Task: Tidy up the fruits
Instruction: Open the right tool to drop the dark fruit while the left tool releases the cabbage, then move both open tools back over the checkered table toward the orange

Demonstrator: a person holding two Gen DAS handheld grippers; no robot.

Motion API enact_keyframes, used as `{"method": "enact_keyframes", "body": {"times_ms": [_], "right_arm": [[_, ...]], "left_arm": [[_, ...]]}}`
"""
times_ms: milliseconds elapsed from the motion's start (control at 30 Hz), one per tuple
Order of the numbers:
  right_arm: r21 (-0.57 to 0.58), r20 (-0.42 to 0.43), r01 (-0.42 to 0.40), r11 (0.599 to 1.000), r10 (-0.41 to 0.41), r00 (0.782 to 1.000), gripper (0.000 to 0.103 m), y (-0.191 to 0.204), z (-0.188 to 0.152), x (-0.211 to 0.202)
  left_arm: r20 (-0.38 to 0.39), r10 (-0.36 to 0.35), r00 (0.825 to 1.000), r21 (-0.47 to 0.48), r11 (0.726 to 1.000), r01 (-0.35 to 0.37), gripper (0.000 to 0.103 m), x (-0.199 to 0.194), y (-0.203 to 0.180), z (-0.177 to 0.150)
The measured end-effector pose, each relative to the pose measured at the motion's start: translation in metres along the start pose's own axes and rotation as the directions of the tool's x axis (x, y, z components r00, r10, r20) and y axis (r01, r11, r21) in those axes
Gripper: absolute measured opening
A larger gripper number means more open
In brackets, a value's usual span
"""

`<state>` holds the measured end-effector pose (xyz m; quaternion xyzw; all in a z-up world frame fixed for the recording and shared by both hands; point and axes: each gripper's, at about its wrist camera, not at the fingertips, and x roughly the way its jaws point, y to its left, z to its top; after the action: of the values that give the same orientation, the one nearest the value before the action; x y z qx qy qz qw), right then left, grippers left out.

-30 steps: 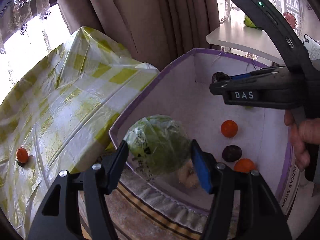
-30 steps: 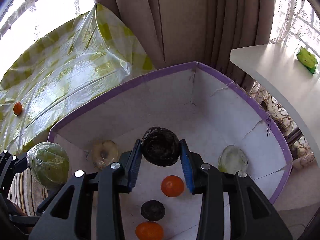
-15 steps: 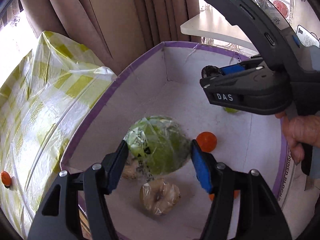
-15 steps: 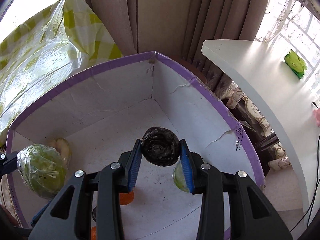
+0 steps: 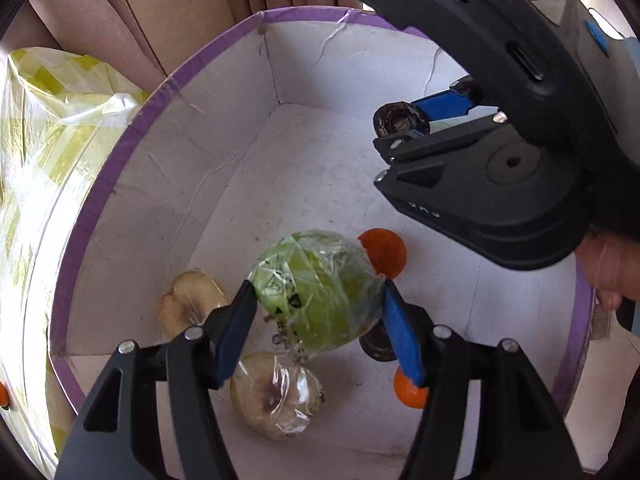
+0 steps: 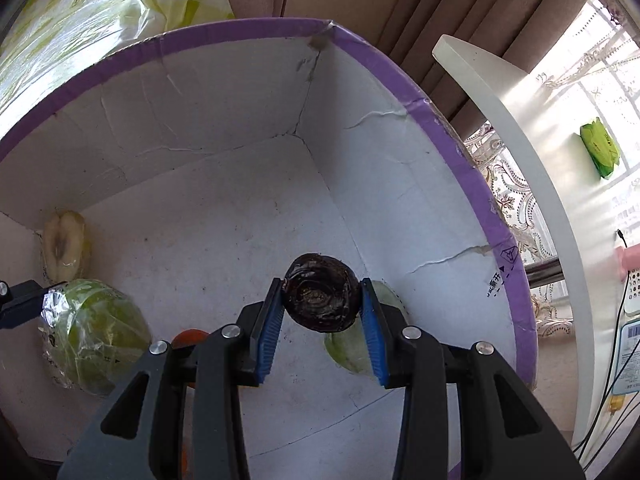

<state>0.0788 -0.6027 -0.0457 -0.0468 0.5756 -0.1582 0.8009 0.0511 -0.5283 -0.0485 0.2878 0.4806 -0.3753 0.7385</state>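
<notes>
While both my tools point down into it, the white box with the purple rim point(image 5: 120, 152) fills nearly everything I see, its creased inner walls rising on the far side and to the left. Outside it, to the far left, lies a yellow-checked plastic sheet point(image 5: 48, 128); to the right, past the rim, a white table point(image 6: 532, 152) carries a green packet point(image 6: 600, 150). In my left gripper point(image 5: 316, 312) the jaws are clamped on a wrapped green fruit point(image 5: 316, 288), held above the box floor. Below it lie two pale wrapped fruits, one near point(image 5: 276, 396) and one to the left by the wall point(image 5: 184, 304). Just right of the green fruit an orange point(image 5: 384, 252) sits on the floor, with a second orange point(image 5: 408, 394) nearer and a dark fruit point(image 5: 376, 344) half hidden behind my right-hand pad. My right gripper point(image 6: 320, 304) crosses the upper right of the left view, blocking that corner; its jaws are closed tight on a dark wrinkled fruit point(image 6: 320, 300), over a pale green fruit point(image 6: 348, 348) on the floor.
</notes>
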Motion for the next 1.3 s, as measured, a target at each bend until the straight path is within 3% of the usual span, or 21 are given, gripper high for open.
{"method": "enact_keyframes", "body": {"times_ms": [200, 433, 533, 633, 767, 900, 1133, 1300], "right_arm": [[-0.023, -0.037, -0.006, 1.0, 0.005, 0.999, 0.038, 0.003, -0.002, 0.007], [-0.042, -0.061, -0.004, 0.999, 0.001, 0.998, 0.039, 0.005, -0.006, 0.014], [-0.046, -0.063, -0.003, 0.999, 0.0, 0.998, 0.047, 0.012, -0.001, 0.017], [-0.045, -0.044, 0.004, 0.999, -0.006, 0.999, 0.063, 0.013, 0.001, 0.013], [-0.043, -0.032, 0.004, 0.999, -0.005, 0.999, 0.069, 0.017, 0.0, 0.011], [-0.016, 0.001, -0.024, 1.0, 0.024, 1.0, 0.084, 0.012, -0.002, 0.004], [0.056, 0.065, -0.091, 0.994, 0.087, 0.994, 0.087, -0.004, -0.002, -0.01], [0.077, 0.099, -0.136, 0.988, 0.129, 0.987, 0.087, -0.012, -0.002, -0.016]], "left_arm": [[-0.088, -0.032, 0.996, 0.01, 0.999, 0.033, 0.063, 0.018, 0.001, 0.002], [-0.135, -0.041, 0.99, 0.02, 0.999, 0.045, 0.063, 0.027, 0.001, 0.006], [-0.142, -0.042, 0.989, 0.013, 0.999, 0.044, 0.064, 0.032, 0.004, 0.013], [-0.136, -0.052, 0.989, 0.006, 0.999, 0.053, 0.065, 0.035, 0.002, 0.017], [-0.1, -0.05, 0.994, -0.002, 0.999, 0.05, 0.076, 0.027, 0.01, 0.013], [-0.059, -0.048, 0.997, -0.02, 0.999, 0.047, 0.08, 0.021, 0.016, 0.013], [0.046, -0.039, 0.998, -0.049, 0.998, 0.041, 0.082, 0.006, 0.024, 0.011], [0.152, -0.045, 0.987, -0.073, 0.996, 0.057, 0.088, -0.021, 0.022, -0.009]]}}
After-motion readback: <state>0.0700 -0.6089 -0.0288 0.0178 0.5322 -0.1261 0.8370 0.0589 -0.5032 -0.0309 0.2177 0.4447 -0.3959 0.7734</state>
